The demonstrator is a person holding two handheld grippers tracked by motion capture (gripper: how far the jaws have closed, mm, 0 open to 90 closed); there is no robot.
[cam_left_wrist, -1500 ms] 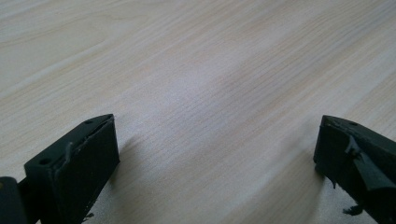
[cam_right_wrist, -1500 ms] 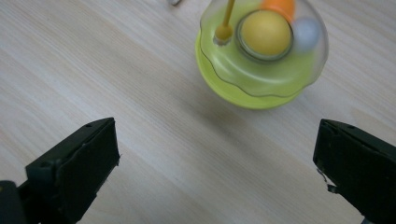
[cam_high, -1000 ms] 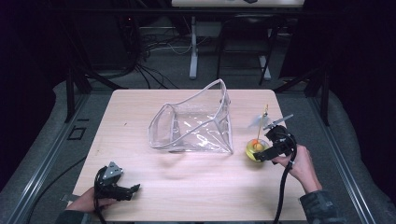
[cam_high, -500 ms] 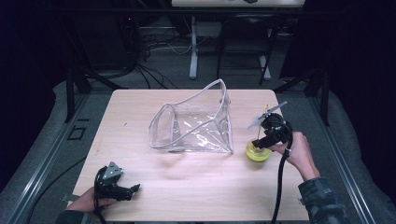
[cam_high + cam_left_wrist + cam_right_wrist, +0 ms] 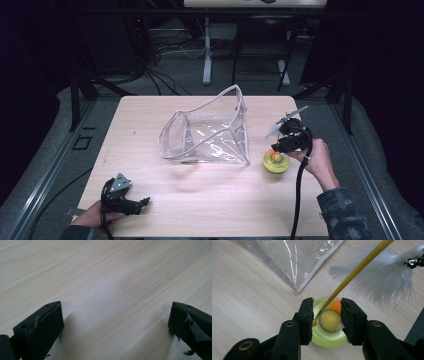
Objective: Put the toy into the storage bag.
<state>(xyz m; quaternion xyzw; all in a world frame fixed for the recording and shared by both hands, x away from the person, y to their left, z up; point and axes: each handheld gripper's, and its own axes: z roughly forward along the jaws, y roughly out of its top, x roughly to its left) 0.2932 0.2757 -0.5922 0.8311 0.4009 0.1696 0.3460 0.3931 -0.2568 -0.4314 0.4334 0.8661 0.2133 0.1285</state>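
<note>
Pale wood counter [image 5: 210, 200] carries everything. At its near left corner the left gripper [image 5: 142, 202] rests with jaws spread wide, holding nothing. The clear plastic pouch [image 5: 207, 132] stands open at the centre. Near the right edge the right gripper [image 5: 327, 316] hovers over the yellow-green toy base [image 5: 325, 336], jaws partly closed beside its yellow stick [image 5: 352, 277], white feather [image 5: 382, 282] beyond.

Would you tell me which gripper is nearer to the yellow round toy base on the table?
The right. The right gripper has its jaws around the yellow toy base; the left gripper rests at the table's near left corner, far away.
</note>
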